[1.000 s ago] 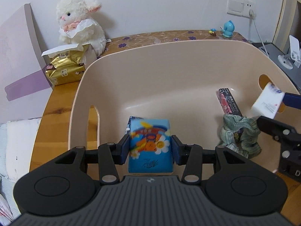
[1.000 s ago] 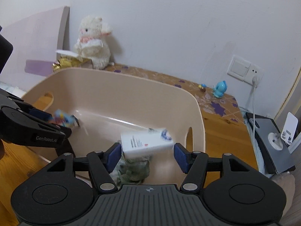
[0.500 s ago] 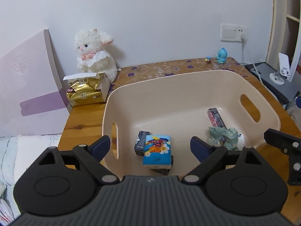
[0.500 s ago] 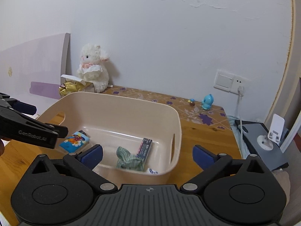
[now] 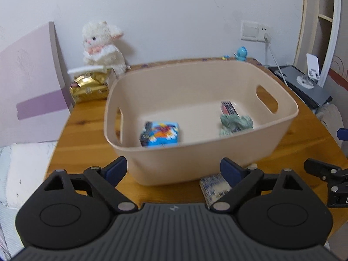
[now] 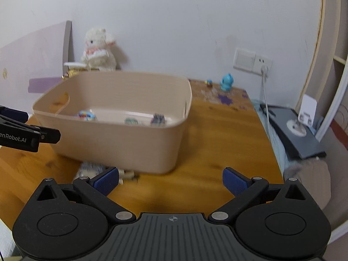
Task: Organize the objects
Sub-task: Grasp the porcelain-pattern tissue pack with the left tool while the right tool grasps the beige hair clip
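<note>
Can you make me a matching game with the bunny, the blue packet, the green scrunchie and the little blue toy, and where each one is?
Things:
1. plush bunny
2. blue packet
3. green scrunchie
4. blue toy

Places:
A. in the tub, on its right side
B. below the wall socket, at the table's back
C. against the wall, behind the gold pack
D. in the tub, on its left side

Pairs: 1-C, 2-D, 3-A, 4-B

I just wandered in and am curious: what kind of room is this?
Probably a bedroom or a child's room at home: a white plush bunny sits against the wall on a wooden table, beside a beige storage bin holding small items.
</note>
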Motion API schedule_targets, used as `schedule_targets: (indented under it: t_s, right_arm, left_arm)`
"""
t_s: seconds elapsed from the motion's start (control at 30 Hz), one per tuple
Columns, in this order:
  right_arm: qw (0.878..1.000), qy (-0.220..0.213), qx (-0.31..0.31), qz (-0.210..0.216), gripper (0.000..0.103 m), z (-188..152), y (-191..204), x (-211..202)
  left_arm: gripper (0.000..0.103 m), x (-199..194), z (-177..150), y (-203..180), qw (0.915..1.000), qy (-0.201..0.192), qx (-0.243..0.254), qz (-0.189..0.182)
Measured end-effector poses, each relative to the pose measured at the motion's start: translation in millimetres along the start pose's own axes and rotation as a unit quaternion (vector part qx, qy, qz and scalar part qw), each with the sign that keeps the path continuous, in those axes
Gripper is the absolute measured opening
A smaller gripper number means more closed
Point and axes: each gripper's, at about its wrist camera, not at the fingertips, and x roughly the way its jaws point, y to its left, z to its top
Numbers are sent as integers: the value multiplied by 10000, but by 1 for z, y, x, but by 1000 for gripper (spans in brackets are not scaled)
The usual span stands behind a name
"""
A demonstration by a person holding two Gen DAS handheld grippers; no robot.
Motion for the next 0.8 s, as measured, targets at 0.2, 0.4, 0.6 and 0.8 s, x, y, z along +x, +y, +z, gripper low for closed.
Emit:
schedule_targets:
  t_s: [0.2, 0.4, 0.6, 0.8]
  right_arm:
    - [9994, 290, 193, -72, 103, -24, -9, 15]
    - [9980, 531, 323, -110, 103, -38, -16, 31]
    - [9972, 661, 352, -59, 103, -43, -15, 43]
    - [9967, 752, 300, 105, 103, -43, -1, 56]
  left_arm:
    - [93, 23, -21, -14, 9992, 248, -219, -228]
    - [93, 52, -34, -31, 9966, 559, -405, -443]
    - [93, 81, -39, -46, 9954, 880, -194, -310]
    - [93, 92, -43, -38, 9952, 925, -216, -218]
